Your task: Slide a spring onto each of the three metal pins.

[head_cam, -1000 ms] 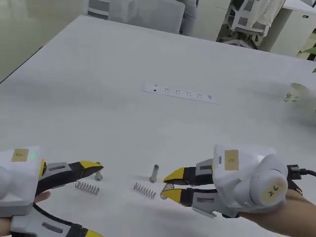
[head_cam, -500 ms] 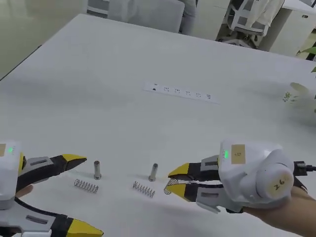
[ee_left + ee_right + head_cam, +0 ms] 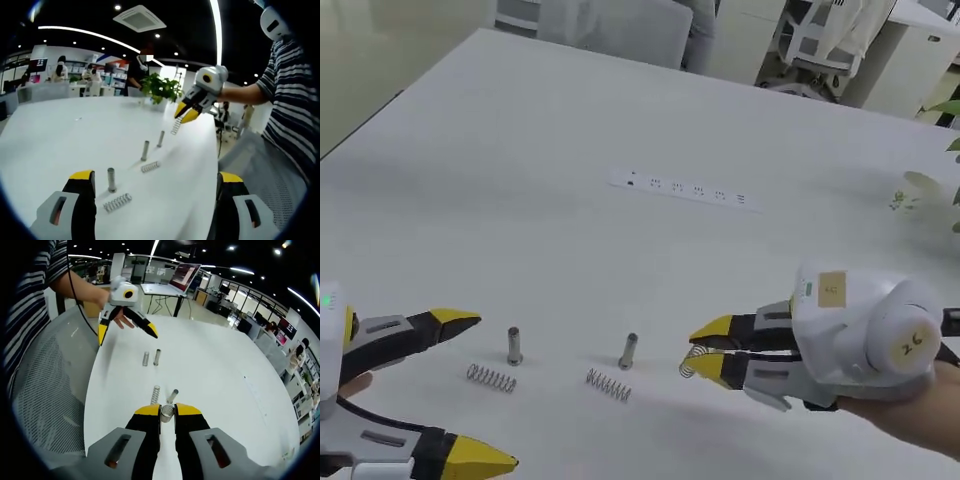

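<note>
- The right gripper (image 3: pixel 705 348) is pinching a spring (image 3: pixel 689 361) in nearly closed fingers, lifting it clear of the table (image 3: pixel 570 110) (likely for threading onto a pin).
- The left gripper (image 3: pixel 485 390) is gaping wide, holding nothing.
- Two loose springs (image 3: pixel 608 385) are lying beside upright pins (image 3: pixel 629 349).
- The white table is carrying a power strip (image 3: pixel 685 188) in an office.

Low in the frame, left pin (image 3: pixel 514 345) and right pin (image 3: pixel 629 350) are standing side by side on the table (image 3: pixel 520 150), left spring (image 3: pixel 491 377) and right spring (image 3: pixel 609 385) lying just before them, seemingly apart; the power strip (image 3: pixel 685 189) is lying behind, mid-frame.
</note>
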Tool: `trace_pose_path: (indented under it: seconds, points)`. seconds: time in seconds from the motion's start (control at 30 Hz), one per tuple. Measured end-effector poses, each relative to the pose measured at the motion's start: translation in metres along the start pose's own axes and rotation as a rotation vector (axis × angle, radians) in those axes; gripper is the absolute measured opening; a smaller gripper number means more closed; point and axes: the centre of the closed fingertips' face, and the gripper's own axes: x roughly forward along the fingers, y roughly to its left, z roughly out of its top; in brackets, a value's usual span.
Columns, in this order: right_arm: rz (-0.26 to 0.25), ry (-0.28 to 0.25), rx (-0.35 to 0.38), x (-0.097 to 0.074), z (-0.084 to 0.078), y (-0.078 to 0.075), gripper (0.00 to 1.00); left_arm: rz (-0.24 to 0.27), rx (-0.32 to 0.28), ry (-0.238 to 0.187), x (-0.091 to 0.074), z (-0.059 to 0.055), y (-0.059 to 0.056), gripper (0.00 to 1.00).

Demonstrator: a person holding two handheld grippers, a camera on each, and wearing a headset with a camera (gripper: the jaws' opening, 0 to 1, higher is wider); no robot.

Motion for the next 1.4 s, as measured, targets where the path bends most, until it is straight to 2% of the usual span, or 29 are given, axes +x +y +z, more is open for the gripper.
trace_pose_path:
  seconds: [0.3, 0.6, 1.4]
  points:
    - [-0.051, 0.032, 0.025, -0.010, -0.013, -0.029, 0.07, 0.016, 0.005, -0.002, -0.004, 0.003, 0.006, 0.97]
    - [-0.069, 0.043, 0.043, -0.013, -0.018, -0.042, 0.07, 0.024, 0.003, -0.001, -0.005, 0.003, 0.008, 0.97]
    - [-0.068, 0.070, 0.127, -0.008, -0.035, -0.050, 0.07, 0.045, 0.002, -0.002, -0.007, 0.003, 0.011, 0.97]
